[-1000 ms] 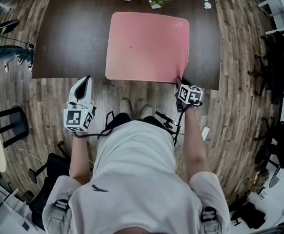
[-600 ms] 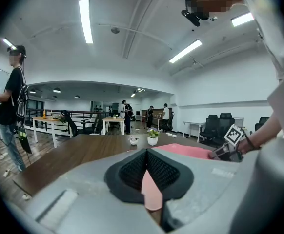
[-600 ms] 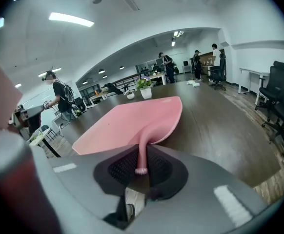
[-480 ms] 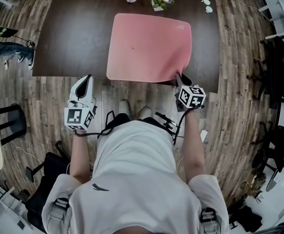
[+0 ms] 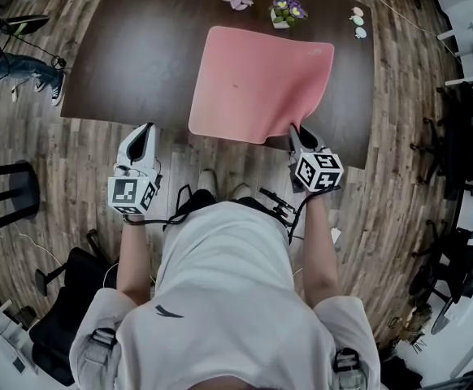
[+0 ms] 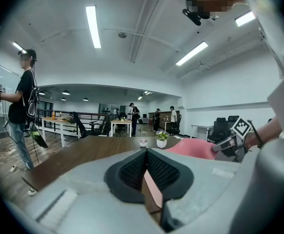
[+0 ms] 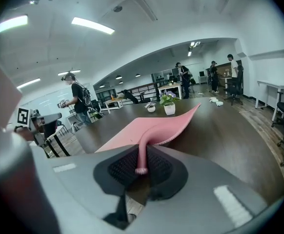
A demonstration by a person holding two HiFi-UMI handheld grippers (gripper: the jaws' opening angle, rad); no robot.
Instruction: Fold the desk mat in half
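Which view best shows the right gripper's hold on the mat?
The right gripper view: the right gripper clamps the mat edge-on. The head view shows the raised corner from above; the left gripper view, a distant pink curl.

The room is bright. Long ceiling lamps [image 6: 93, 26] give the light, and they glow plain white with no detail. The dark surface [image 7: 220, 126] shines a little. Shadows are soft, and a faint one lies under the raised desk mat [image 7: 147, 130]. Both gripper views bend like a fish bowl and have black corners. The left tool [image 6: 146, 155] looks fuzzy near the lens. In the head view the floor [image 5: 399, 177] planks curve at the edges.
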